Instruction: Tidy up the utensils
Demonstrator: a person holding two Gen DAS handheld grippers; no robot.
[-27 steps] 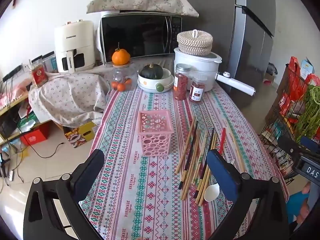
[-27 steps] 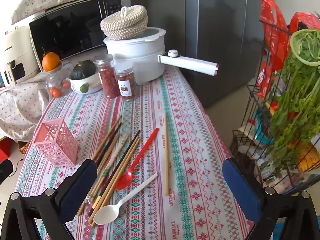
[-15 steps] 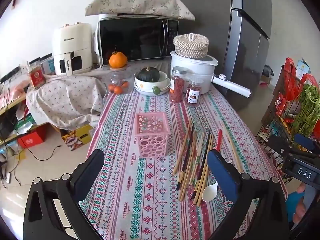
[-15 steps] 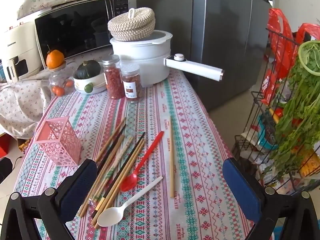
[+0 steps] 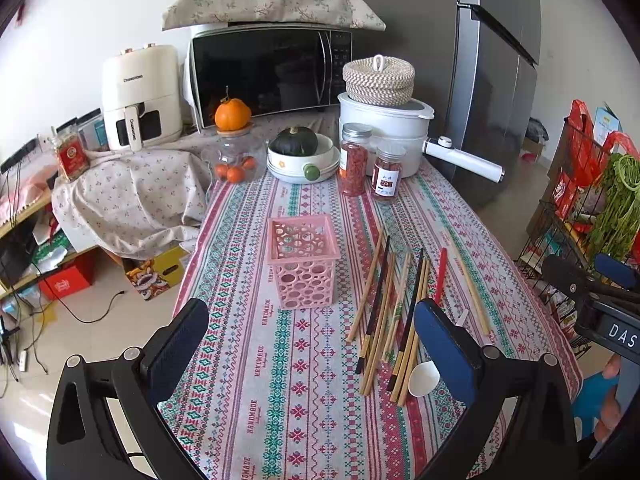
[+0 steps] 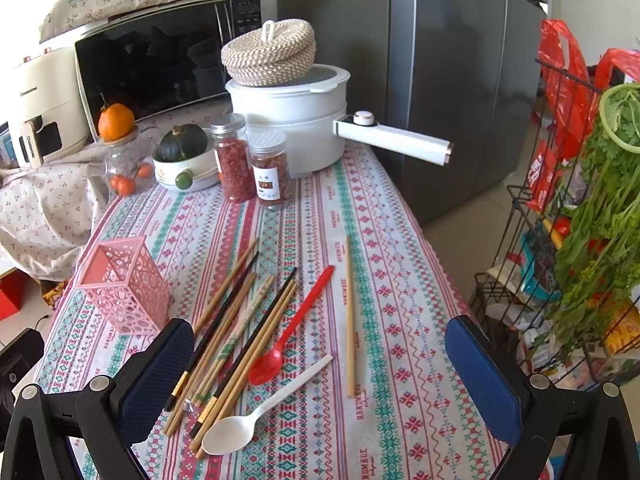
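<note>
A pink perforated holder [image 5: 302, 262] stands upright and empty on the patterned tablecloth; it also shows in the right wrist view [image 6: 122, 286]. Right of it lie several wooden and black chopsticks [image 5: 394, 308] [image 6: 240, 328], a red spoon [image 6: 294, 326], a white spoon [image 6: 260, 414] and one lone chopstick [image 6: 350, 314]. My left gripper [image 5: 310, 354] is open and empty, above the near table, with the holder ahead. My right gripper [image 6: 316, 372] is open and empty above the spoons.
At the table's far end stand two spice jars [image 5: 370, 168], a white pot [image 5: 384, 130] with a long handle, a bowl with a squash [image 5: 300, 152] and a jar with oranges [image 5: 234, 152]. A wire rack with greens [image 6: 580, 220] stands right of the table.
Both grippers have risen and drawn back a little, so the table items sit lower and farther in view. Both stay open. Nothing on the table has moved.
</note>
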